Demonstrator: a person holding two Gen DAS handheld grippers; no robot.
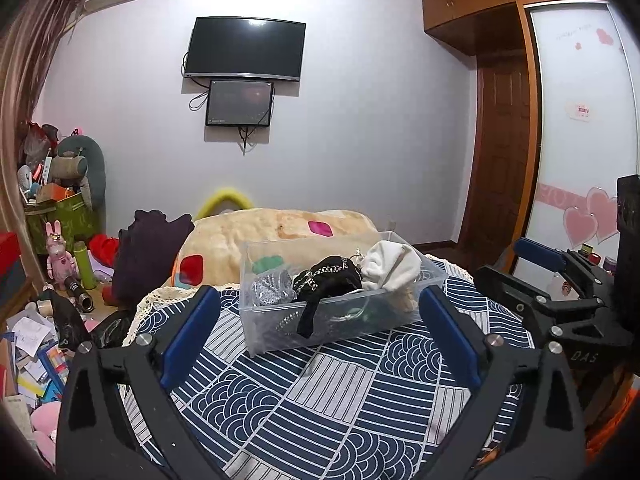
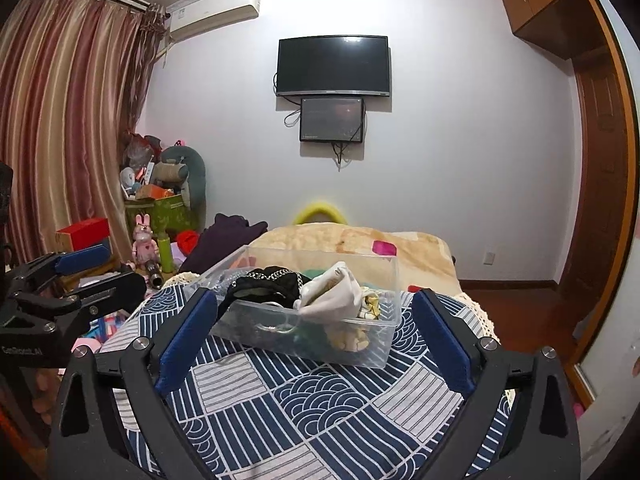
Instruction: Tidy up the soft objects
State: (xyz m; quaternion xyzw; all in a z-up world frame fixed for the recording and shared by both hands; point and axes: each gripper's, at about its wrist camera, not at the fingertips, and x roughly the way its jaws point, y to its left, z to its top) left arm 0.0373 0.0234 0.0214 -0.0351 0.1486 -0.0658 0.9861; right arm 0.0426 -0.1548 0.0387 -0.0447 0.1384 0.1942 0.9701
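1. Left gripper (image 1: 320, 312) stands with its blue-padded fingers (image 1: 188, 332) spread wide and nothing between the pads; it hovers just short of the near side of the clear plastic bin (image 1: 280, 340).
2. Right gripper (image 2: 316, 316) is likewise spread wide and empty, its blue pads (image 2: 444, 340) flanking the bin (image 2: 360, 348) in its own view without touching it. In the left wrist view it shows at the right edge as a black frame with one blue pad (image 1: 540, 254).
3. Both grippers hang above a cushion covered in navy and white patterned fabric (image 1: 320, 400), on which the bin rests.
4. Inside the bin lie the soft objects: a white cloth item (image 1: 390, 266) at the right end, bunched and reaching above the rim; a black item with a chain (image 1: 328, 276) in the middle, one black strip of it draped over the near wall; a grey sparkly piece (image 1: 270, 286) toward the left; and something green (image 1: 266, 265) behind.
5. From the right wrist view a yellowish patterned piece (image 2: 352, 340) shows through the near wall, under the white cloth.
6. Behind the bin lies a beige blanket (image 1: 280, 228) with red and pink patches, and a dark purple garment (image 1: 148, 248) sits to its left.
7. Farther back, a television (image 1: 246, 48) hangs on the pale wall with a smaller screen (image 1: 240, 102) just below it.
8. Toys and boxes crowd the floor at the left, with a pink rabbit figure (image 1: 58, 250) among them.
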